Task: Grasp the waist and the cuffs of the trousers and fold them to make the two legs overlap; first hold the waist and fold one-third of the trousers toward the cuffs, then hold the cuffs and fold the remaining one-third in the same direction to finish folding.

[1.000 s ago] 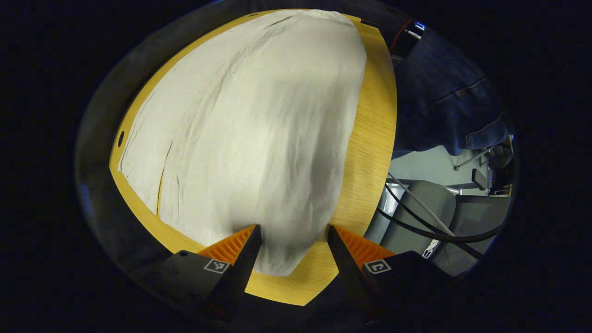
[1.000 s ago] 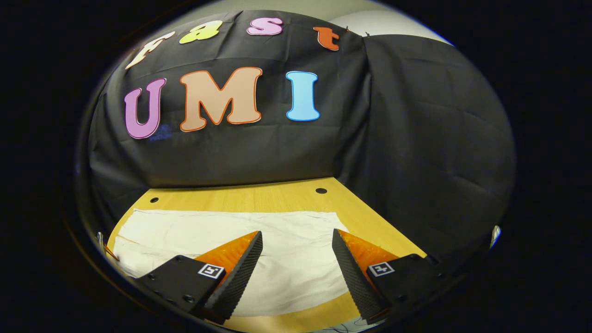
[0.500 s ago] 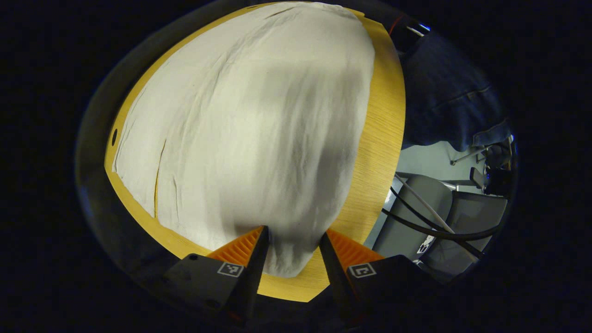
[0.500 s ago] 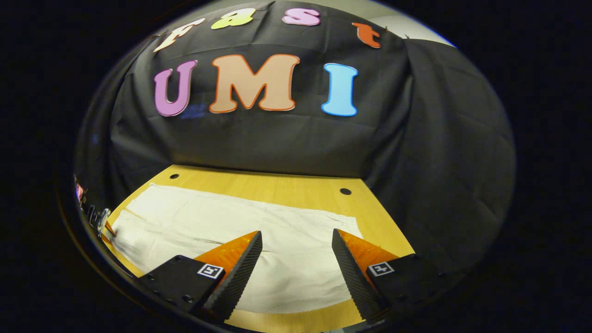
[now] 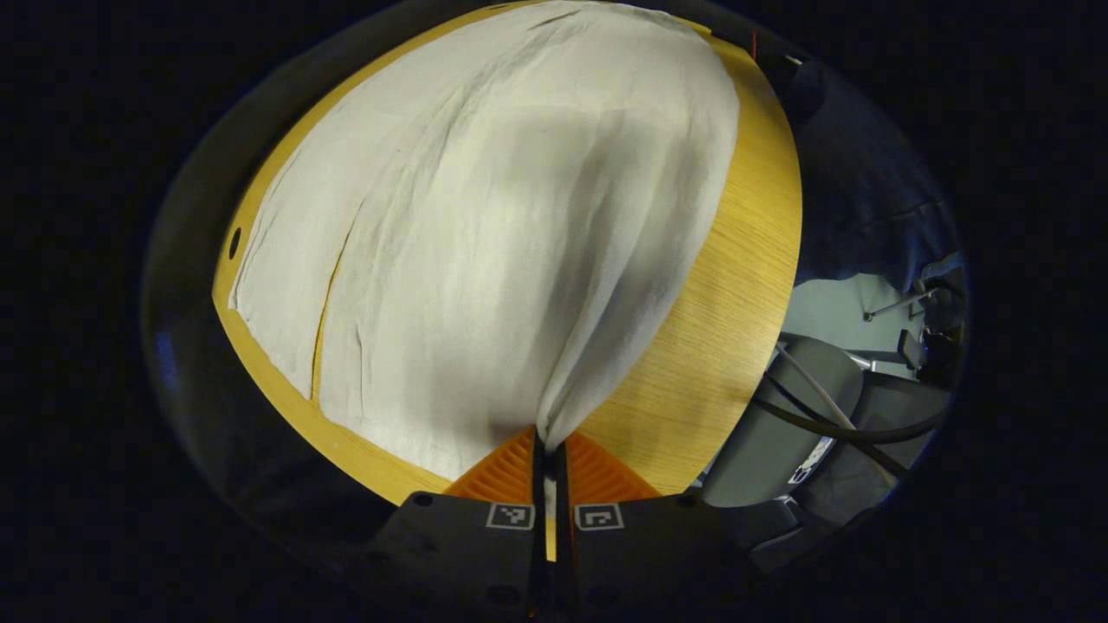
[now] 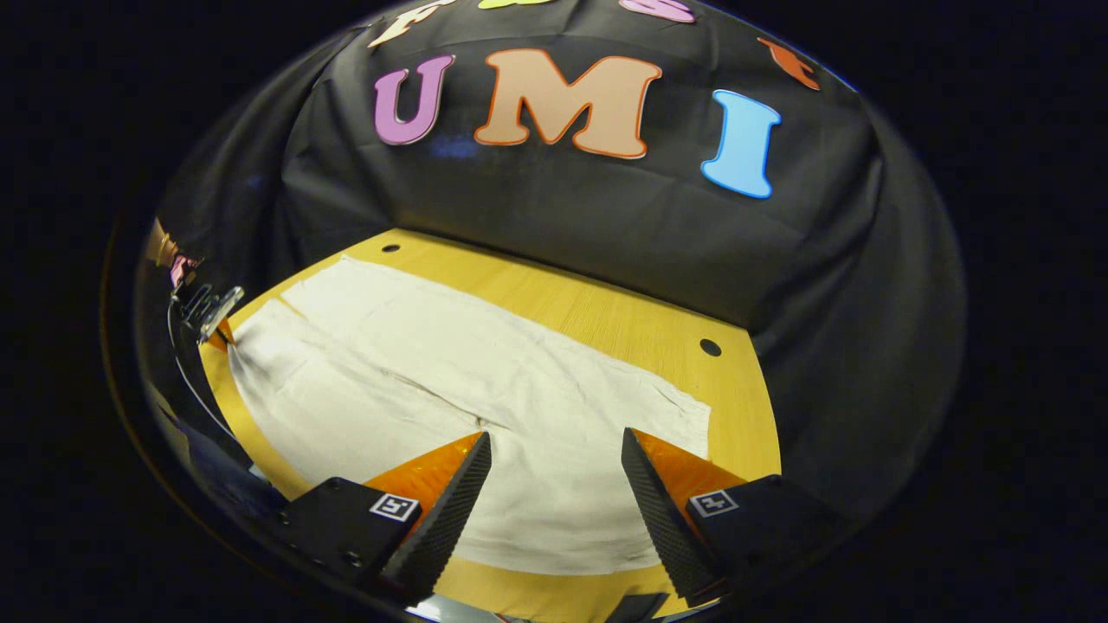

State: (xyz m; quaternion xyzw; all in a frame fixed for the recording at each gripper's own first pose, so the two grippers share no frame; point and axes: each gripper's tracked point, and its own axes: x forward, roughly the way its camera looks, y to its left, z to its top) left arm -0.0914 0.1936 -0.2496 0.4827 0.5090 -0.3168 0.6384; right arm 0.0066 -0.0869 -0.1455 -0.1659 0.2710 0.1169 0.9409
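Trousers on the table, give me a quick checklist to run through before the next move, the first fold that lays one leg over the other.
1. Left gripper shut on the trousers: ok, cloth bunches up into the closed jaws.
2. Right gripper gripping the other end: not ok, jaws open above the cloth, nothing held.
3. Trousers spread flat: ok, only light wrinkles.
4. Both legs apart, ready to overlap: ok, a slit of table shows between them.
5. Which end the left gripper holds, waist or cuff: cannot tell.

Right gripper fingers apart over trousers, table.
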